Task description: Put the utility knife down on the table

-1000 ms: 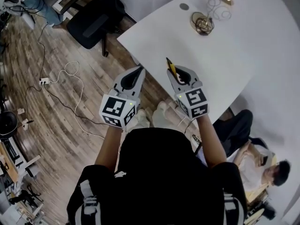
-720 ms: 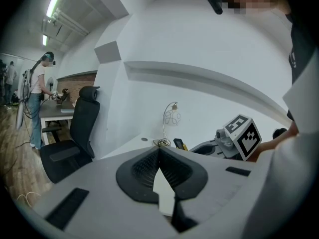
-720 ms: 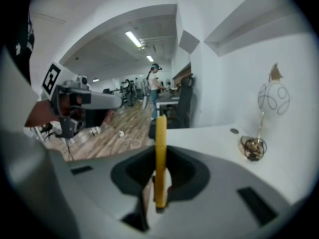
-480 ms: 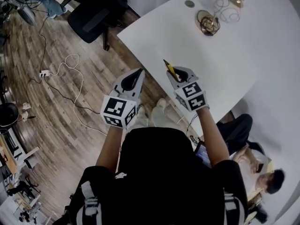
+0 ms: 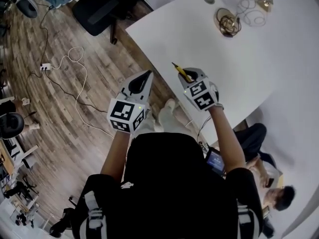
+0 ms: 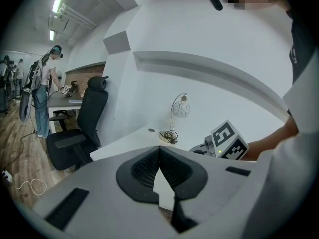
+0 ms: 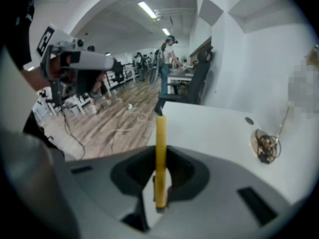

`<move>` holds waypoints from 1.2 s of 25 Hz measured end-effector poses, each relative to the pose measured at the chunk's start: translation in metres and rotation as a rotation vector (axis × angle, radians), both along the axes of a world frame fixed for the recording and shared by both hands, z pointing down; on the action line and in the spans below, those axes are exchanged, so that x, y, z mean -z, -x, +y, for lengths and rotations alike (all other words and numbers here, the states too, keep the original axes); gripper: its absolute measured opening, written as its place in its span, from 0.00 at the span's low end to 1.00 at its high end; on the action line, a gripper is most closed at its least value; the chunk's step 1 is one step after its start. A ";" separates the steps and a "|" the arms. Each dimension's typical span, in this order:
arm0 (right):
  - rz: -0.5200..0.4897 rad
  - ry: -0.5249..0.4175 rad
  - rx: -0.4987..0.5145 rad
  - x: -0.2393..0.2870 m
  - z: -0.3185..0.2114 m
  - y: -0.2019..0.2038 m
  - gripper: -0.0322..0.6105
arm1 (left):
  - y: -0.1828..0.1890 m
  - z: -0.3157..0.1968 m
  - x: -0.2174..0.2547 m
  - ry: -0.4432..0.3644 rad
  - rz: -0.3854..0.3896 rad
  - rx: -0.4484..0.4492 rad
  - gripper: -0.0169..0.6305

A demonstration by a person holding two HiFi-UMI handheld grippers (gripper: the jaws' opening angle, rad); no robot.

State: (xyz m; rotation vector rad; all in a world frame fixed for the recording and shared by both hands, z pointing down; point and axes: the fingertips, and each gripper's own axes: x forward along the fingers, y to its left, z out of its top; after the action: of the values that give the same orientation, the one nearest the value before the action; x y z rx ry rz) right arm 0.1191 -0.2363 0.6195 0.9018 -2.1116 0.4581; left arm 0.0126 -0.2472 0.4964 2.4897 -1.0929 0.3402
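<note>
Status: the knife is not down yet.

- The right gripper (image 5: 188, 75) sits at frame centre in the head view, over the near edge of the white table (image 5: 259, 68). Its jaws are part-way closed and clamped on the utility knife (image 5: 180, 70).
- In the right gripper view the utility knife (image 7: 160, 153) is a slim yellow body pinched between the pads. Its dark tip sticks out past the jaw tips toward the table corner at upper centre.
- We judge the knife is in the air and not resting on the tabletop. No view shows contact, and we can't confirm the gap.
- The left gripper (image 5: 146, 77) is just left of centre in the head view, over the wood floor (image 5: 75, 108) beside the table edge. In its own view the left gripper (image 6: 159, 166) has its pads meeting at the tips with nothing between them. It is idle.
- A coil of wire with a brass fitting (image 5: 228, 23) lies in the upper right of the head view, well apart from the knife. The drop zone looks free.

Done: the knife is gripped and brought to the table edge.
Left: lower it until it lies on the surface, open the right jaws and back off. Watch that the tip doesn't catch the edge.
</note>
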 end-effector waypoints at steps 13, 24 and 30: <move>0.255 0.091 0.102 -0.062 -0.025 -0.026 0.18 | 0.009 -0.001 -0.023 0.049 -0.024 0.024 0.06; 0.381 0.114 0.140 -0.100 -0.036 -0.043 0.18 | 0.016 -0.001 -0.041 0.090 -0.037 0.051 0.06; 0.420 0.116 0.154 -0.108 -0.038 -0.044 0.18 | 0.022 -0.004 -0.047 0.101 -0.044 0.068 0.06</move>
State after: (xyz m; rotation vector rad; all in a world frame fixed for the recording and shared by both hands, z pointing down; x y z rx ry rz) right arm 0.1633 -0.2742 0.7273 0.6928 -1.7351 0.2784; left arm -0.0095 -0.2514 0.5439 2.3608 -1.1460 0.4209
